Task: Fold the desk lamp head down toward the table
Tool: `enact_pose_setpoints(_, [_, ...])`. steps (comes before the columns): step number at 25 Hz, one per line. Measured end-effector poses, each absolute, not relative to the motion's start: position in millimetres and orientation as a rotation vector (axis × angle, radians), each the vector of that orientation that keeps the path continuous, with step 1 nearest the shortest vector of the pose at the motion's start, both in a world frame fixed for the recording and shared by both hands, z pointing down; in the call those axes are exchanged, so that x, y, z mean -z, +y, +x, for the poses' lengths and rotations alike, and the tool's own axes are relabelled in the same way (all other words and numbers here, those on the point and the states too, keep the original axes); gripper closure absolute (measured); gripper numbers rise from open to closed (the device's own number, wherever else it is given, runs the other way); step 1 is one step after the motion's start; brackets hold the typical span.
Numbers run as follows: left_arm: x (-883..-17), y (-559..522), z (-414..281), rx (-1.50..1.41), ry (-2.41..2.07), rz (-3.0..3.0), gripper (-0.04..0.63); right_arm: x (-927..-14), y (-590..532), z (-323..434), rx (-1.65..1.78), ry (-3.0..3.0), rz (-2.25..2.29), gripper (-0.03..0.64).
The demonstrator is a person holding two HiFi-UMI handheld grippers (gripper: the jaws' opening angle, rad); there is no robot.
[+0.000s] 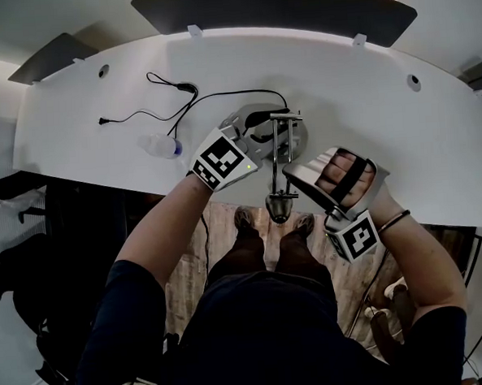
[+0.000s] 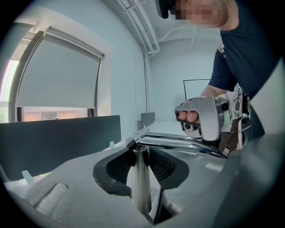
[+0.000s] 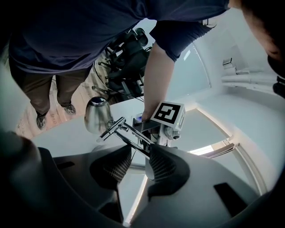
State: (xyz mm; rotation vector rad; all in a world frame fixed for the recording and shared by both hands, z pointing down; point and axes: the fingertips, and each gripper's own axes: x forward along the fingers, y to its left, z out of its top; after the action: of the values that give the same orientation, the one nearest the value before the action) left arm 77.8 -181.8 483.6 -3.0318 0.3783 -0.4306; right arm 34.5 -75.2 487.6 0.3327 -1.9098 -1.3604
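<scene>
From above, the lamp [image 1: 280, 136] stands at the near edge of the counter [image 1: 97, 99]. Its head [image 1: 280, 203] shows past the rim, over the floor [image 1: 188, 264]. If the base slides or tips during the push, I reckon the whole lamp could go off that edge.

In the left gripper view, the left gripper [image 2: 141, 156] is pinched on the lamp's upright rod [image 2: 139, 187], bracing it. A slack hold there would let the lamp swivel.

In the right gripper view, the right gripper [image 3: 139, 160] stands spread. The thin arm [image 3: 127, 136] runs between its jaws, close to one pad but not clamped. Pushed like that, the arm may slip out sideways. The head lies beyond the jaws, up and to the left.
</scene>
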Motion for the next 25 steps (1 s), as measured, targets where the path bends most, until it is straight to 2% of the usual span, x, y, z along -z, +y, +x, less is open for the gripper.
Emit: enact_pose_setpoints(25, [-483, -174, 77, 0.39, 0.119, -2.982, 0.477, -502, -77, 35, 1.47, -1.815, 0.331, 0.483])
